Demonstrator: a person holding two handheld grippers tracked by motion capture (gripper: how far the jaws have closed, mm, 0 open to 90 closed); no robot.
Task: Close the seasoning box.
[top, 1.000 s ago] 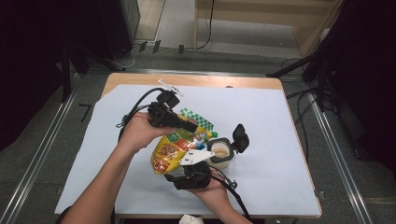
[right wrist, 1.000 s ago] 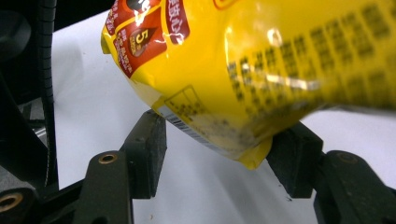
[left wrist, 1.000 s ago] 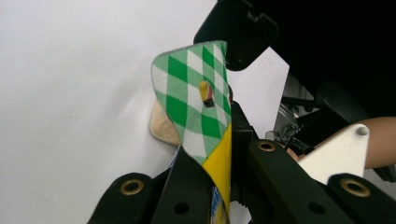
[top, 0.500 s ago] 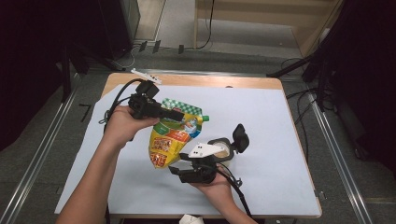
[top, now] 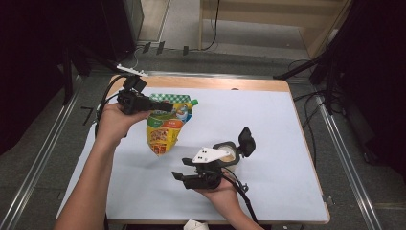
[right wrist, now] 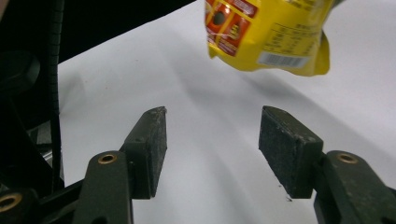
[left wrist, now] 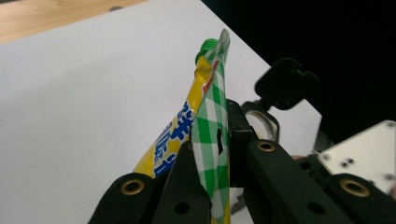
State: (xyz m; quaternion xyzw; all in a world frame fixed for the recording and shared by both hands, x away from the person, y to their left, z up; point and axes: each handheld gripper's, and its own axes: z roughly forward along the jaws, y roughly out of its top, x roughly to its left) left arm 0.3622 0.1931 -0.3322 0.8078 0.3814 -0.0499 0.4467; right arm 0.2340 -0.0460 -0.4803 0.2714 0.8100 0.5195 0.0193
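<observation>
- Already, the yellow refill pouch is held clear of the white table cover; it hangs from the left gripper, whose jaws are closed on the green-checked top seam just beside the green spout.
- Nothing is gripped by the right gripper: its jaws stand apart, with bare cover seen between the pads and the pouch's lower end above them.
- Near the right gripper, a small jar with a pale filling stands with its black flip lid swung back, so the opening step is judged done.
- No stream from the spout can be seen, and whether a cap is on it cannot be told.
- Left to do, as judged, is bringing the pouch over the jar, pouring, and shutting the lid.
</observation>
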